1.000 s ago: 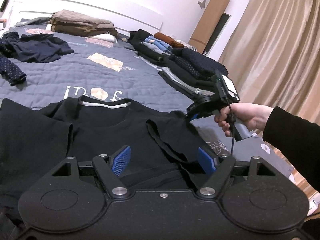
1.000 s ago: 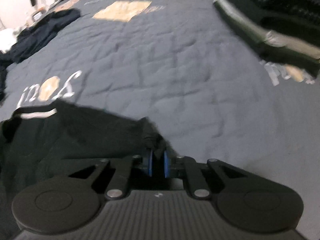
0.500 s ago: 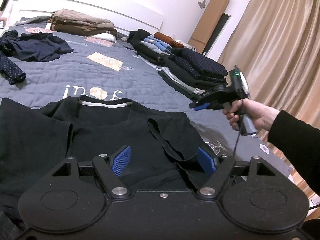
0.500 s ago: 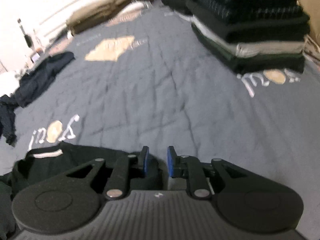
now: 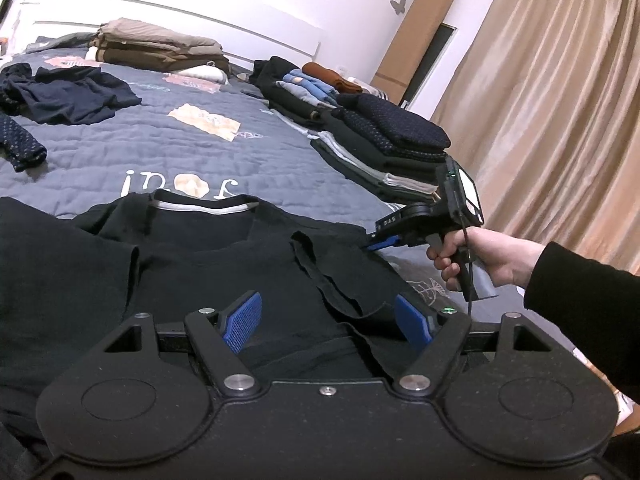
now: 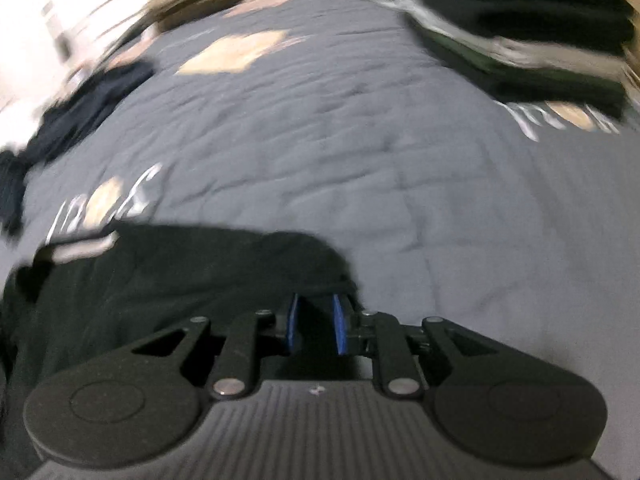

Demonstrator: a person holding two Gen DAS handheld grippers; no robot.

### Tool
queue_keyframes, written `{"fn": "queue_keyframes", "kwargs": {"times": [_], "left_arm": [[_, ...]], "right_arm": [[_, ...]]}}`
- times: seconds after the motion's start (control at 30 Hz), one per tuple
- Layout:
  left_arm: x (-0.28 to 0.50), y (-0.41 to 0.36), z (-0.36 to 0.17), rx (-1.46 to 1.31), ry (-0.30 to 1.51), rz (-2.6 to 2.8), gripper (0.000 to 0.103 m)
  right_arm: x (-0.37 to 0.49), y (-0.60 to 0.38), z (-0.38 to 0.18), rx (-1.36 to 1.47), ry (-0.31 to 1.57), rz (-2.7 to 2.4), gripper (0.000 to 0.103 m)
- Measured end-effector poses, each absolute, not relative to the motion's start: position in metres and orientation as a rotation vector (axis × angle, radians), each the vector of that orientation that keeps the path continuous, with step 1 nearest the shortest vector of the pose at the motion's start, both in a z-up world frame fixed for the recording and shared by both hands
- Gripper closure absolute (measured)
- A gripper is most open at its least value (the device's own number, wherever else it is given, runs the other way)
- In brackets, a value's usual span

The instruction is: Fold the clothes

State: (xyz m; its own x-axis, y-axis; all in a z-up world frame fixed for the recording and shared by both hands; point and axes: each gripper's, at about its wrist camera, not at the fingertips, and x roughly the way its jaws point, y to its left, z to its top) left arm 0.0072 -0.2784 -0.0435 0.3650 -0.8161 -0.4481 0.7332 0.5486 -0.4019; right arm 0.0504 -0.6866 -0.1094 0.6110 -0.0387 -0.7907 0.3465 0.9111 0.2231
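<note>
A black T-shirt [image 5: 224,264] lies spread on the grey quilt, collar with a white band toward the headboard, its right sleeve folded inward over the chest. My left gripper [image 5: 328,322] is open, hovering over the shirt's lower middle, holding nothing. My right gripper [image 5: 374,242] sits low at the shirt's right shoulder edge. In the right wrist view the right gripper [image 6: 314,322] is open a little, with the black shirt [image 6: 168,280] edge just in front of the blue pads; that view is blurred.
The grey quilted bed [image 5: 160,152] carries stacks of folded clothes [image 5: 384,148] along the right side, a beige-brown pile [image 5: 160,46] by the headboard, and loose dark garments [image 5: 68,94] at far left. Beige curtains [image 5: 560,92] hang at right.
My right gripper let go of the shirt's sleeve, lifted away with jaws opening, then came back down to the shirt's right edge. The left gripper has stayed open and still.
</note>
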Motion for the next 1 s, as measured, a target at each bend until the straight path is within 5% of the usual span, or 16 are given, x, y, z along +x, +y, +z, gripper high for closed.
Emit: {"fn": "queue_keyframes", "kwargs": {"times": [0.27, 1.0], "left_arm": [[0.004, -0.276, -0.04, -0.144, 0.65, -1.01, 0.03], [-0.016, -0.274, -0.032, -0.126, 0.63, -1.054, 0.03]], "right_arm": [[0.012, -0.651, -0.076, 0.344, 0.842, -0.098, 0.084], [-0.066, -0.55, -0.097, 0.311, 0.946, 0.013, 0.076]]}}
